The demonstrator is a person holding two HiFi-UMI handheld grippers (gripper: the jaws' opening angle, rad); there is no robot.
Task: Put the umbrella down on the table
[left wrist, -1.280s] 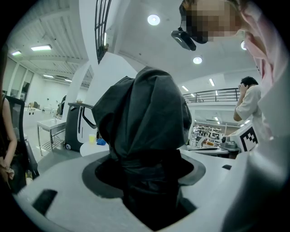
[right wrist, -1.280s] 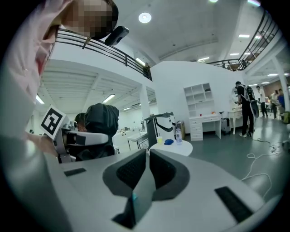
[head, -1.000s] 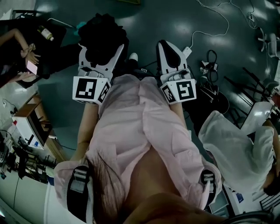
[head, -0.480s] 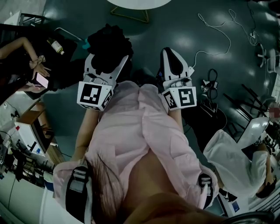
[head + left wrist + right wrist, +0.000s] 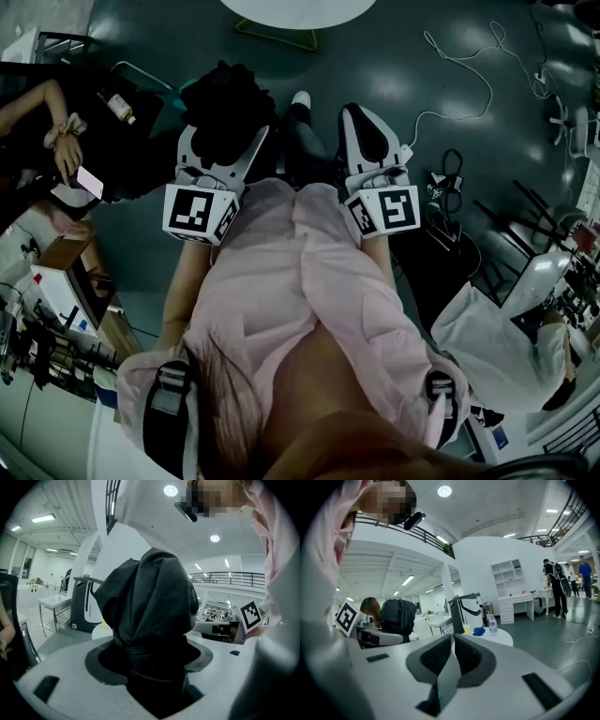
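My left tool (image 5: 225, 141) clamps the folded umbrella (image 5: 145, 602); my right tool (image 5: 453, 645) is closed, empty. I'd reach the table (image 5: 291, 11), then lower gently.

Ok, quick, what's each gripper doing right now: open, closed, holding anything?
Left gripper: closed on the black umbrella.
Right gripper: closed, nothing between its jaws.

Black umbrella (image 5: 150, 602): folded, with the fabric loosely bunched in creased folds. It is clamped between the jaws of the left gripper (image 5: 225, 141), and the bundle projects well past the jaw tips. It is held in the air, not touching the table (image 5: 295, 9).

Table: round, white tabletop, ahead of the umbrella and well apart from it.
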